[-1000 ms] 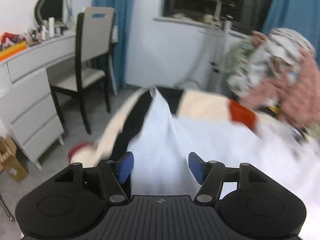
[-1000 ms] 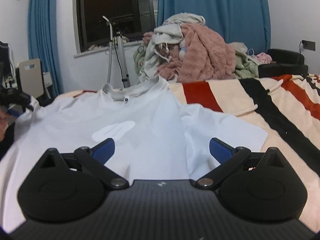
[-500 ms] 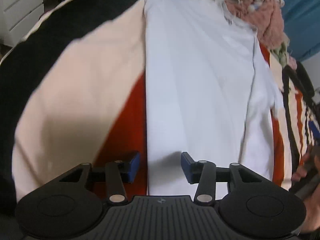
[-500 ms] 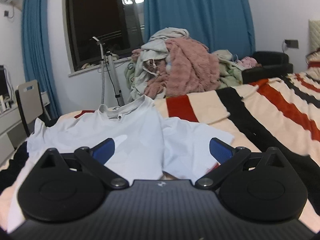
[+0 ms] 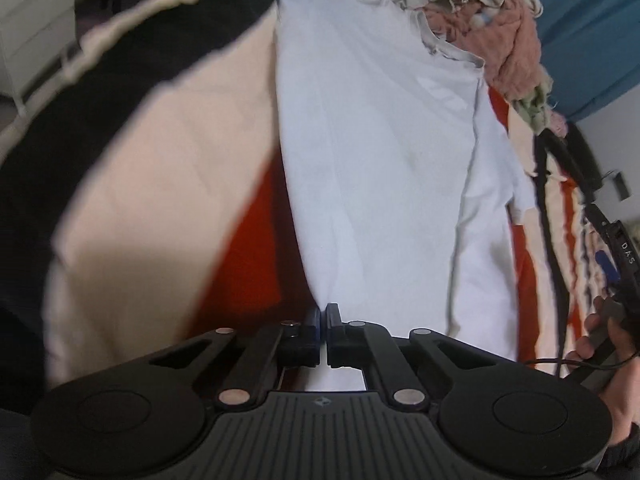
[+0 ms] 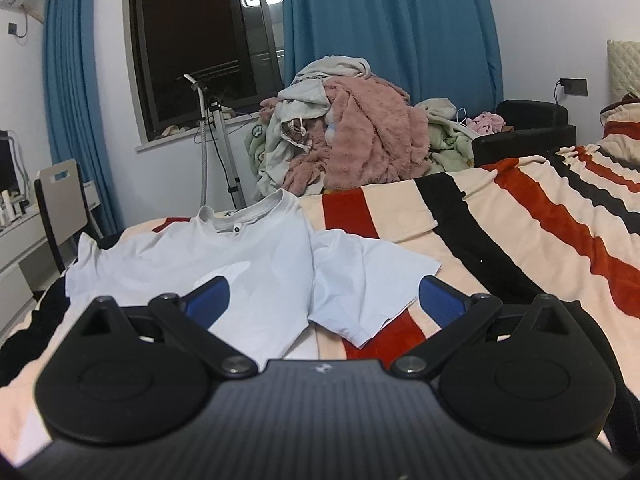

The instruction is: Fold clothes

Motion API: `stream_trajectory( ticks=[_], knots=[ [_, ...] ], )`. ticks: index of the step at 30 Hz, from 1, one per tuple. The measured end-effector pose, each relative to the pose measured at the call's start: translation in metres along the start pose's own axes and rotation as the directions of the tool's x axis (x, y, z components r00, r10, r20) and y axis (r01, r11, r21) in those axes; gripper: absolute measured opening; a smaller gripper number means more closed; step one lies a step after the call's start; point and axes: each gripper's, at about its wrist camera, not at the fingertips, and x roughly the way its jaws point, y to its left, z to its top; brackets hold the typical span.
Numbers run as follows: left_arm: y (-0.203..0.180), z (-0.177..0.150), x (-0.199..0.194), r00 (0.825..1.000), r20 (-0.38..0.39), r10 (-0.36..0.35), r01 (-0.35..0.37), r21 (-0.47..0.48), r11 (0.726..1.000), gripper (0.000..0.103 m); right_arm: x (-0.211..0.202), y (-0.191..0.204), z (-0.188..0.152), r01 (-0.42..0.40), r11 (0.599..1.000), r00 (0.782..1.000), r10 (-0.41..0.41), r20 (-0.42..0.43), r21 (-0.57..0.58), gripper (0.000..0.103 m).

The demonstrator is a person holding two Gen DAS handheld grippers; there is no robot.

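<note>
A white T-shirt lies spread on a striped blanket, collar toward the far end. My left gripper is shut on the shirt's near left hem corner. In the right wrist view the same white T-shirt lies flat with its right sleeve spread out. My right gripper is open and empty, hovering just above the shirt's lower right part near the sleeve. The right gripper and the hand that holds it also show at the right edge of the left wrist view.
A pile of clothes with a pink fleece sits past the collar. A garment steamer stand, a chair and a white dresser stand to the left. The red, black and cream blanket extends to the right.
My left gripper swung from facing the room down to the shirt's hem and closed on its corner. My right gripper stayed open and drew back slightly toward the near edge.
</note>
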Motion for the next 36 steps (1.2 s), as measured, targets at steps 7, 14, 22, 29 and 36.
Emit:
stream_trajectory(
  ticks=[7,14,22,29,36],
  knots=[
    [0.019,0.02,-0.022,0.932,-0.075,0.354,-0.352,0.043,0.935,0.001,0.006,0.001,0.001,-0.006,1.0,1.0,0.006,-0.01,0.003,0.103],
    [-0.015,0.032,-0.033,0.934,0.111,0.34,-0.348,0.067,0.935,0.042,-0.001,0.006,0.001,-0.041,0.999,0.999,0.041,0.0,-0.009,0.103],
    [-0.107,0.042,-0.032,0.889,0.436,0.138,-0.245,0.2,0.949,0.082,-0.007,0.012,0.004,-0.061,0.998,0.997,0.063,0.05,-0.032,0.103],
    [-0.172,0.027,0.018,0.819,0.573,-0.009,-0.195,0.294,0.936,0.103,-0.005,0.014,0.005,-0.05,0.998,0.996,0.053,0.075,-0.041,0.103],
    [-0.132,0.024,0.069,0.843,0.537,0.026,-0.181,0.239,0.954,0.102,0.004,0.021,-0.001,-0.033,0.997,0.997,0.038,0.072,-0.072,0.103]
  ],
)
